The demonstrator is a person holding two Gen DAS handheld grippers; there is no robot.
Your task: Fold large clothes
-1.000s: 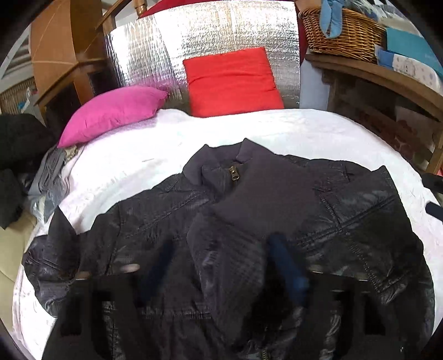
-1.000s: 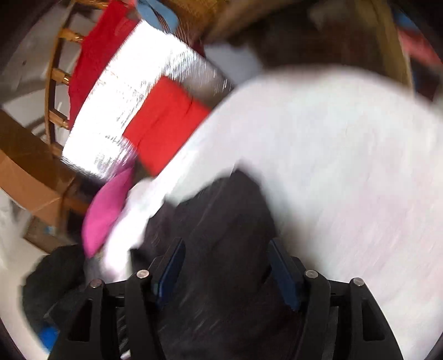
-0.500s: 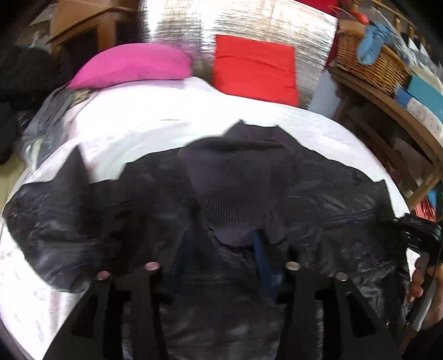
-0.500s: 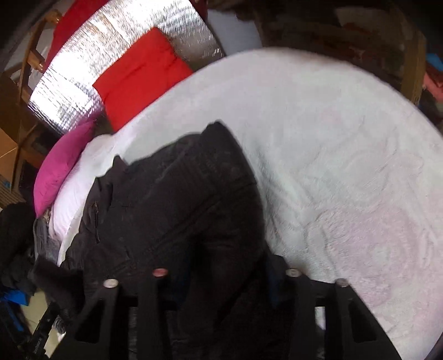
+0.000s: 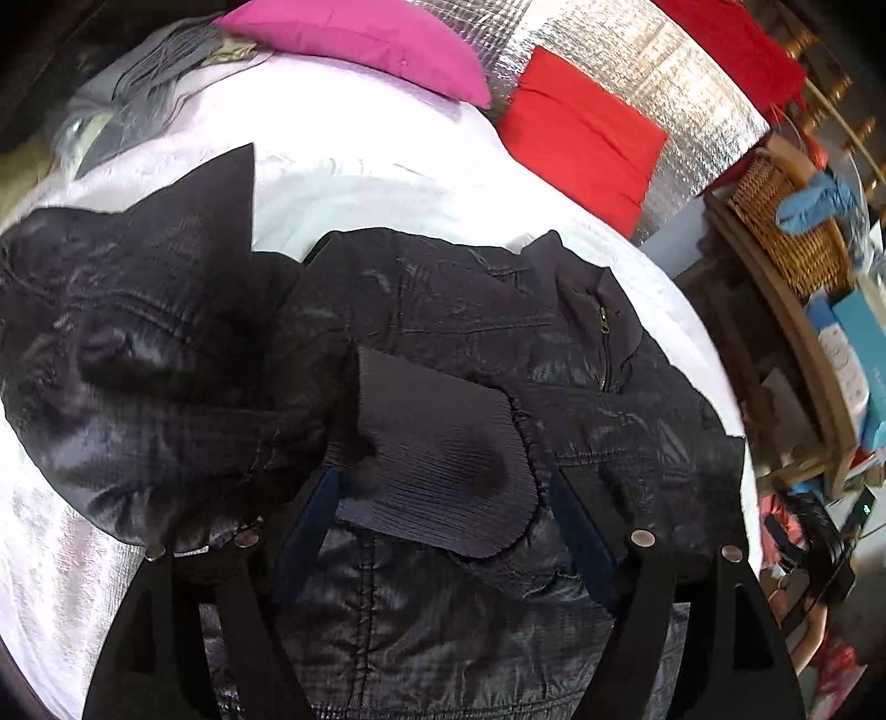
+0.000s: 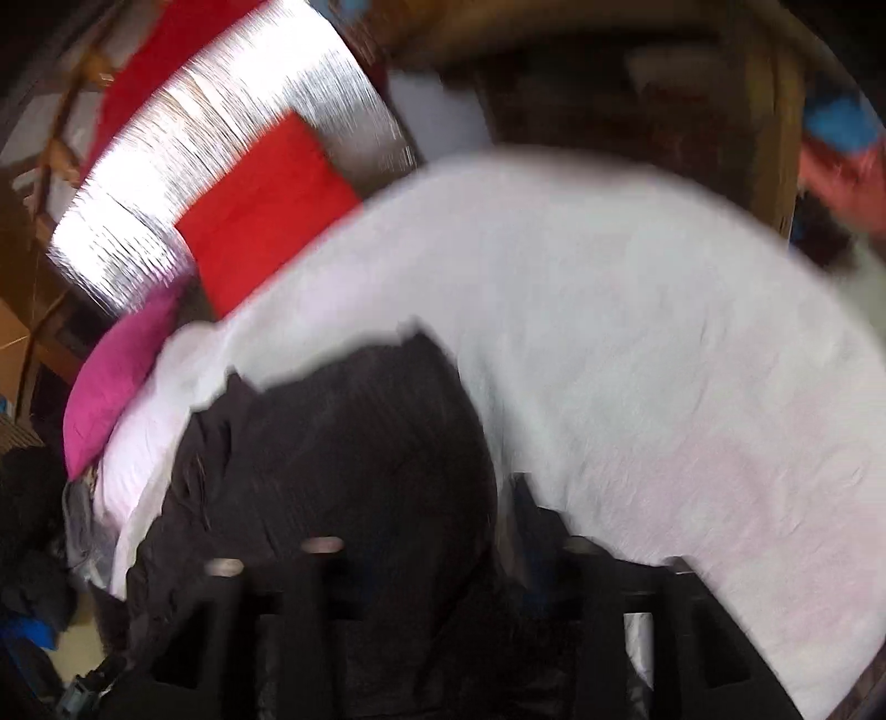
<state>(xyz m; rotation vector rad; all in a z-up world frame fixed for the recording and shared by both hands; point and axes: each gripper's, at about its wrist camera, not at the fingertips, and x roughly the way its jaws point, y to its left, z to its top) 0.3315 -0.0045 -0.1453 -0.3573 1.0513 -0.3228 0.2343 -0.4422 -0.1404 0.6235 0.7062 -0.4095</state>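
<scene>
On the white bedspread (image 5: 354, 144), jacket (image 5: 476, 310) shows no readable label.

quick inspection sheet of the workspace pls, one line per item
surface: white bed cover, mostly bare beyond the jacket
job's things: dark jacket spread flat, zip closed at the collar, ribbed cuff lying across the chest
clutter: grey cloth at the bed's far corner
grippers: left claw open, jaws just opened wider, cuff lying loose between them; right claw open over jacket fabric, blurred
cables: nothing seen
surroundings: pink pillow, red cushion, silver foil panel, wicker basket
</scene>
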